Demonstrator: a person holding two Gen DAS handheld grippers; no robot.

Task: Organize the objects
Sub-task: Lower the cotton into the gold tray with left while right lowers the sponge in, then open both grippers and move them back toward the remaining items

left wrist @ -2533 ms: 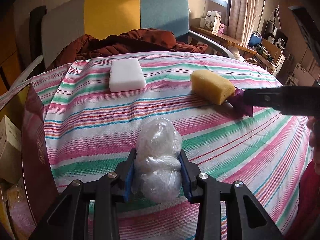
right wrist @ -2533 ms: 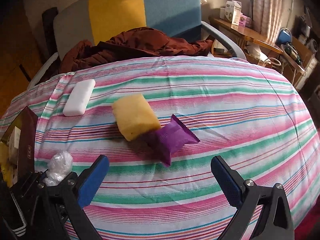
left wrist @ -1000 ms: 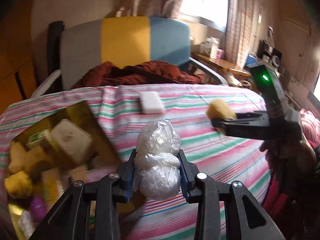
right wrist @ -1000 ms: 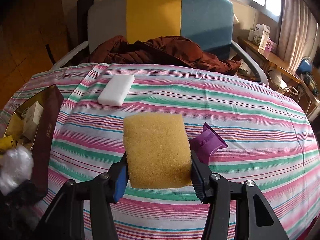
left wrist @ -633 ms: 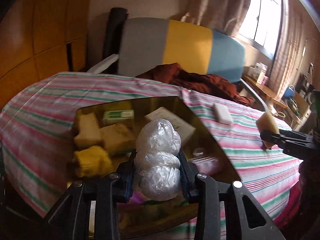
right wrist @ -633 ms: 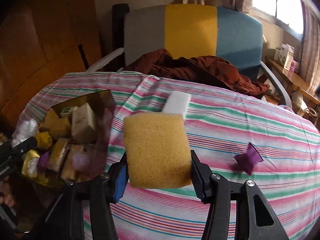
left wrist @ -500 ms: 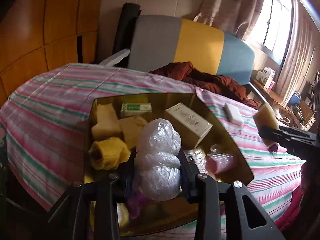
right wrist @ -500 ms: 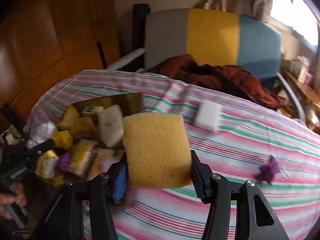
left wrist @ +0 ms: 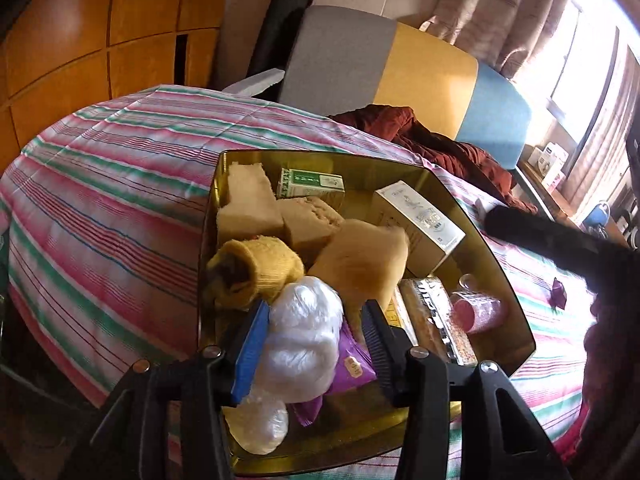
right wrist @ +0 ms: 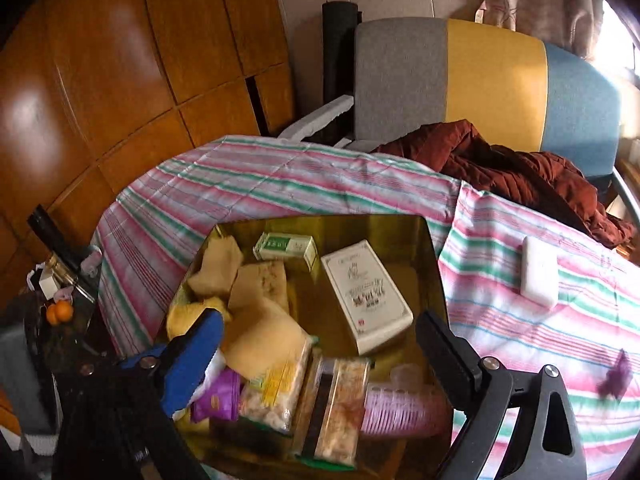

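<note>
now your left hand-held gripper [left wrist: 314, 344] has just been opening, the plastic bundle [left wrist: 300, 340] loose between its jaws over the gold box [left wrist: 496, 268]; your right hand-held gripper [right wrist: 320, 356], just sprung wide, has the yellow sponge [right wrist: 264, 340] below, white carton [right wrist: 366, 294] ahead.

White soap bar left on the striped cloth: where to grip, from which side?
Take the soap bar across its short width, at mid-length, coming from above. It lies flat on the cloth, long and narrow with rounded ends, and nothing crowds its long sides.
</note>
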